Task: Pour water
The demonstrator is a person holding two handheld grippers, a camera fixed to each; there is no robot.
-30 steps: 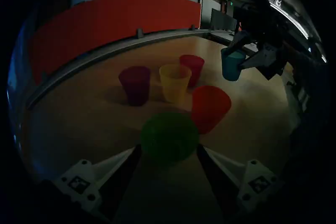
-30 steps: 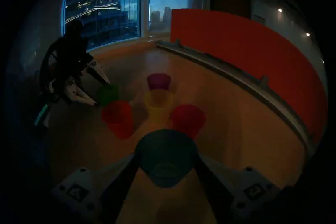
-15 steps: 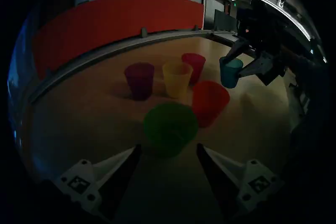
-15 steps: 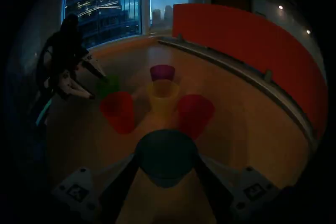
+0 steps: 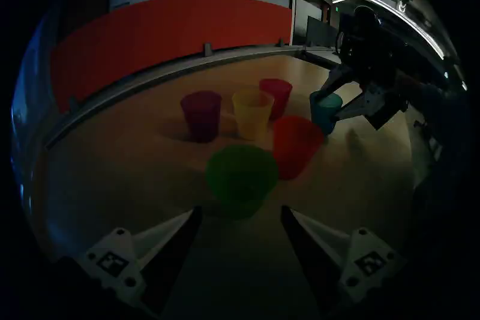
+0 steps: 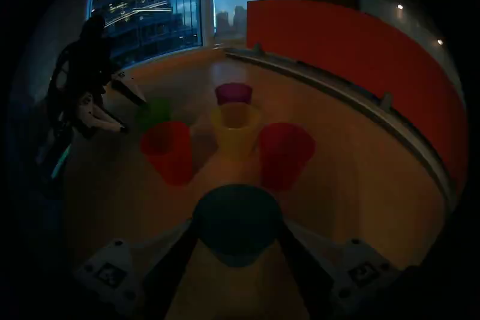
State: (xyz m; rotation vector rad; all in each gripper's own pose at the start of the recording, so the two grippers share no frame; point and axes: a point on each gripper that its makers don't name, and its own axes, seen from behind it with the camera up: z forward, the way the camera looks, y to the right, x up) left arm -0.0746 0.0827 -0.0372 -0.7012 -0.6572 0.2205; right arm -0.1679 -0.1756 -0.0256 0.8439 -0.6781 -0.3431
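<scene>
On the wooden table (image 5: 108, 158) sit purple (image 5: 201, 114), yellow (image 5: 252, 113), crimson (image 5: 276, 95) and red cup (image 5: 295, 143), clustered as likely pour targets. Left gripper (image 5: 240, 209) is spread wide, with the green cup (image 5: 242, 176) just ahead and untouched. Right gripper (image 6: 237, 221) clamps the teal cup (image 6: 237, 233) from both sides, upright and low near the red cup, probably so nothing spills. Too dark to tell whether there's water.

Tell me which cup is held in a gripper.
The teal cup, clamped in the right gripper; the green, red, yellow, purple and crimson ones stand free on the table.
</scene>
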